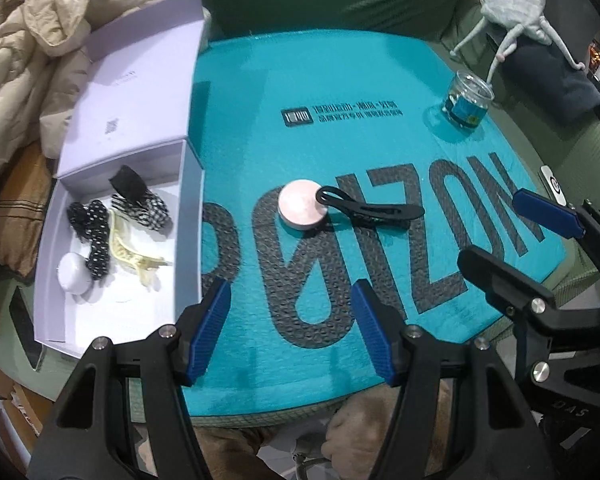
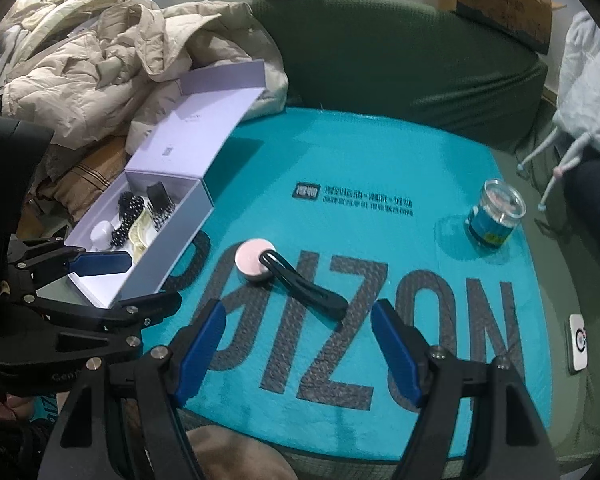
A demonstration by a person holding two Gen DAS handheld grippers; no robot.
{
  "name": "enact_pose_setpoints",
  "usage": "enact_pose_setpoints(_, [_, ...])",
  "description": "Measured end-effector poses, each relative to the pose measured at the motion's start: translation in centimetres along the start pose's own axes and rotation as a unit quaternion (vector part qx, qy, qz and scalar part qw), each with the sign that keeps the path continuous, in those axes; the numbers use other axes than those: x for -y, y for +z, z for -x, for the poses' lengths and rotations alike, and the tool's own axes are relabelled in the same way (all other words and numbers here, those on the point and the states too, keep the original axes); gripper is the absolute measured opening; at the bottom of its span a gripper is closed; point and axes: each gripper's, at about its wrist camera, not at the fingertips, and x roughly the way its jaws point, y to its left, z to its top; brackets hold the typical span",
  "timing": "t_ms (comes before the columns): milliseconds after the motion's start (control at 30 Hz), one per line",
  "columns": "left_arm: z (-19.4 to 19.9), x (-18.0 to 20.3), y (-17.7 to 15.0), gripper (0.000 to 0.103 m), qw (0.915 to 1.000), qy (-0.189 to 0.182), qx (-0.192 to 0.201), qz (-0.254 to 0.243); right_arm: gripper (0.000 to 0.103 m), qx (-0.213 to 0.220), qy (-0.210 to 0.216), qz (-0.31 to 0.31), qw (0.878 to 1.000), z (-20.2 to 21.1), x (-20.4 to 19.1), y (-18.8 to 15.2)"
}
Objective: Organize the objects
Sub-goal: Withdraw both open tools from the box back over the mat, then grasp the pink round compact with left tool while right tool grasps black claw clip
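A teal mat (image 1: 340,80) printed with big dark letters covers a green cushion (image 2: 400,64). On the mat lie a pink round case (image 1: 302,205) touching a black hair clip (image 1: 372,210), a glass jar (image 1: 467,98) and an open white box (image 1: 192,220).

home, green sofa (image 2: 400,48), jacket (image 2: 100,60)

Black tongs (image 1: 290,332), ribbed blue pads (image 1: 209,330), silver screws, perhaps brown trousers.
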Motion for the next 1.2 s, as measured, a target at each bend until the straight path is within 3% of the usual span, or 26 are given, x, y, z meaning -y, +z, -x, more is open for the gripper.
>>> enact_pose_setpoints(600, [-6.4,0.8,0.7,0.061,0.9991,-0.009,-0.040,0.010,0.076,-0.048,0.017,-0.013,0.999,-6.2,2.5,-1.9])
enact_pose_setpoints(1200, [-10.5,0.4,2.8,0.061,0.9997,-0.010,-0.022,0.006,0.076,-0.068,0.039,0.003,0.997,-12.2,3.8,-1.3])
